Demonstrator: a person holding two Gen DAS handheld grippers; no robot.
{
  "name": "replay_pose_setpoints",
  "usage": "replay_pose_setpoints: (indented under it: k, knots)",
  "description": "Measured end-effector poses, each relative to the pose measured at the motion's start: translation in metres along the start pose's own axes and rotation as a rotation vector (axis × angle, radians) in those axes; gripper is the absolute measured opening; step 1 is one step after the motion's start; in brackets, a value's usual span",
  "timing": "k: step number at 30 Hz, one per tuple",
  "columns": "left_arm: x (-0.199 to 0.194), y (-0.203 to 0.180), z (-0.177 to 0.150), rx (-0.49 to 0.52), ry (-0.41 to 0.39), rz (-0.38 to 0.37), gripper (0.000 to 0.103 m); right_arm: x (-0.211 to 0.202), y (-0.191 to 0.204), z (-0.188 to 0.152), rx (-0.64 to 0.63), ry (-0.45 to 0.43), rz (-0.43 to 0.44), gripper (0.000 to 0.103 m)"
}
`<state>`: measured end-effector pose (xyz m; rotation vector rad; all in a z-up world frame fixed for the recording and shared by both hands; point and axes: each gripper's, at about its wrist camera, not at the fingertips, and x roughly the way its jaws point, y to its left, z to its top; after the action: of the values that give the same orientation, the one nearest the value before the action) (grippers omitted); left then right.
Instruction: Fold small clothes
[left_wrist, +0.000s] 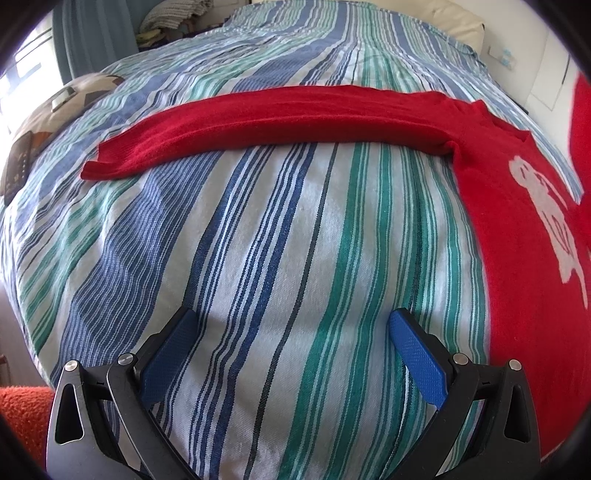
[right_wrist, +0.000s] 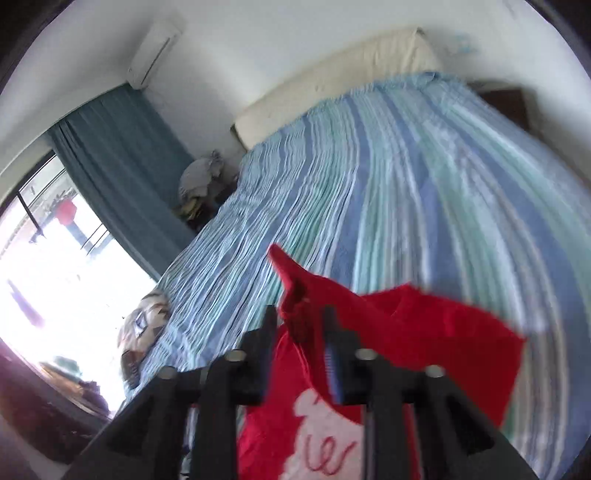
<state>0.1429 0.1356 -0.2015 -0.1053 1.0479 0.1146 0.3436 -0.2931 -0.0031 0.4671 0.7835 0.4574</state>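
While our right gripper (right_wrist: 301, 325) pinches a bunched edge of the red sweater (left_wrist: 517, 236) and holds it lifted above the striped bedspread (left_wrist: 258, 258), we judge the first fold to be in hand, with our left gripper (left_wrist: 291, 321) spread wide and empty over bare cover at six o'clock in its view. The sweater's body lies at three o'clock there, its left sleeve (left_wrist: 258, 118) stretched flat from nine to two o'clock, so next we likely carry the lifted part across the white motif (left_wrist: 546, 221). Patterned cushions (left_wrist: 74, 96) at ten o'clock and a pillow (right_wrist: 332, 81) sit well apart, blocking nothing.
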Motion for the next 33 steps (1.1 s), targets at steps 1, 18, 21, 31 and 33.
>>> replay_pose_setpoints:
  k: [1,18,21,31,33]
  knots:
    - [0.000,0.000,0.000,0.000,0.000,0.000,0.103,0.012,0.000,-0.012,0.035,0.031,0.032,0.063]
    - [0.002,-0.005,-0.001,0.004,-0.023,0.023,0.103,-0.081,-0.168,-0.168,0.068,0.171,-0.484,0.063]
    - [0.002,-0.005,-0.002,0.002,-0.026,0.026,0.103,-0.096,-0.189,-0.195,0.075,0.174,-0.580,0.063]
    - [0.002,-0.006,-0.003,0.002,-0.030,0.025,0.103,-0.102,-0.181,-0.235,0.016,0.104,-0.641,0.088]
    - [0.002,-0.006,-0.003,0.001,-0.028,0.025,0.103,-0.099,-0.181,-0.239,0.018,0.097,-0.646,0.091]
